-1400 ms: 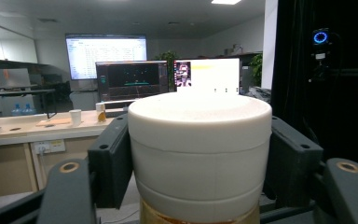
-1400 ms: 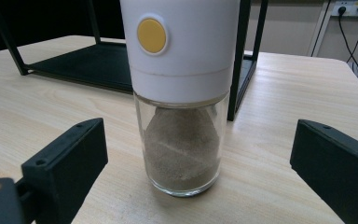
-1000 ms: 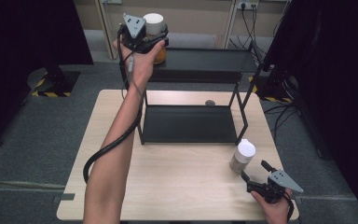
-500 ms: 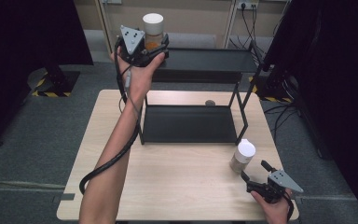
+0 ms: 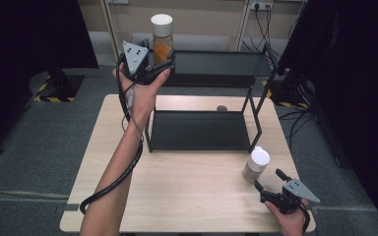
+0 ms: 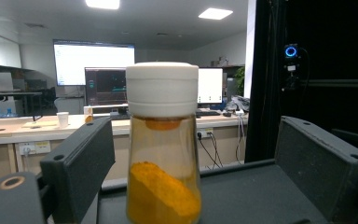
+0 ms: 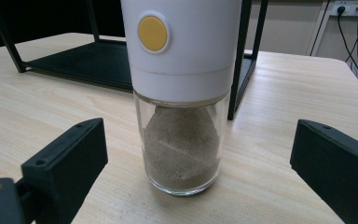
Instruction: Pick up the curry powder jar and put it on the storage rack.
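A clear jar of orange powder with a white cap [image 5: 162, 37] [image 6: 162, 154] stands upright on the top shelf [image 5: 221, 63] of a black rack, at its left end. My left gripper [image 5: 163, 63] is open just in front of the jar, a jaw on each side, neither touching the glass. A second white-capped jar [image 5: 256, 164] [image 7: 182, 107], holding grey powder, stands on the wooden table [image 5: 187, 191] at the front right. My right gripper [image 5: 268, 180] is wide open right behind it, one jaw on each side and both clear of it.
The rack's lower shelf [image 5: 197, 130] is bare and sits on the table's far half. A small dark round object [image 5: 221, 108] lies on the table behind it. The rack's thin uprights [image 5: 254, 115] stand near the grey jar. Dark curtains flank the table.
My left gripper has drawn back toward me and a little lower, away from the orange jar, which stays on the top shelf. The right gripper and the grey jar have not moved.
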`<state>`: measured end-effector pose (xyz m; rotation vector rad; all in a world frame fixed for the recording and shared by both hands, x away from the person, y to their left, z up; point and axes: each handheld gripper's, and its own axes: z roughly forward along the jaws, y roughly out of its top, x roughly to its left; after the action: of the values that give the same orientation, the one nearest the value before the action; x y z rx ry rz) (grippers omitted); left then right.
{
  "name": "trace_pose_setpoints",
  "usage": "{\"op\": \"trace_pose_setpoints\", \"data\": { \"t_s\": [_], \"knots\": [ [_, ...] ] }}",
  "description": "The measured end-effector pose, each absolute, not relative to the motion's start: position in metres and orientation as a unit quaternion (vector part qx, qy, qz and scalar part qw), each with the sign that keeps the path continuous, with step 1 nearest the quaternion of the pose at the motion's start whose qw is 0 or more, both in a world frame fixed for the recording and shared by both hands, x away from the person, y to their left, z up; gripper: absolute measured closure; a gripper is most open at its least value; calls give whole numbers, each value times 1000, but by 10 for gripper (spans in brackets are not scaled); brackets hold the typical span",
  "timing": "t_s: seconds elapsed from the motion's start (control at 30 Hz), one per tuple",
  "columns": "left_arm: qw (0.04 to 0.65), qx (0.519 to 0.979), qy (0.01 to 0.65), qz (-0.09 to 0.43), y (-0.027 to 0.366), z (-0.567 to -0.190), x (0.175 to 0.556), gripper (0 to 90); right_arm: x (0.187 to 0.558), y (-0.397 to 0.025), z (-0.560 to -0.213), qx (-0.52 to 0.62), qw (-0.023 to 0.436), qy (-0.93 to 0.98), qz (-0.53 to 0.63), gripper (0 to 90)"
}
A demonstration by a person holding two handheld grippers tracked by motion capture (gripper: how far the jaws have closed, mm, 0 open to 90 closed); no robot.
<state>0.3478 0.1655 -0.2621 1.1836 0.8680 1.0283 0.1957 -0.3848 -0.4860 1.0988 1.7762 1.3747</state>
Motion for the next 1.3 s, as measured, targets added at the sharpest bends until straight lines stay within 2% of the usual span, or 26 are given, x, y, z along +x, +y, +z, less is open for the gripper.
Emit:
{"op": "trace_pose_setpoints", "data": {
  "t_s": [1.3],
  "knots": [
    [626,542,373,419,165,-336,311,113,196,-384,-486,417,317,674,521,42]
  ]
}}
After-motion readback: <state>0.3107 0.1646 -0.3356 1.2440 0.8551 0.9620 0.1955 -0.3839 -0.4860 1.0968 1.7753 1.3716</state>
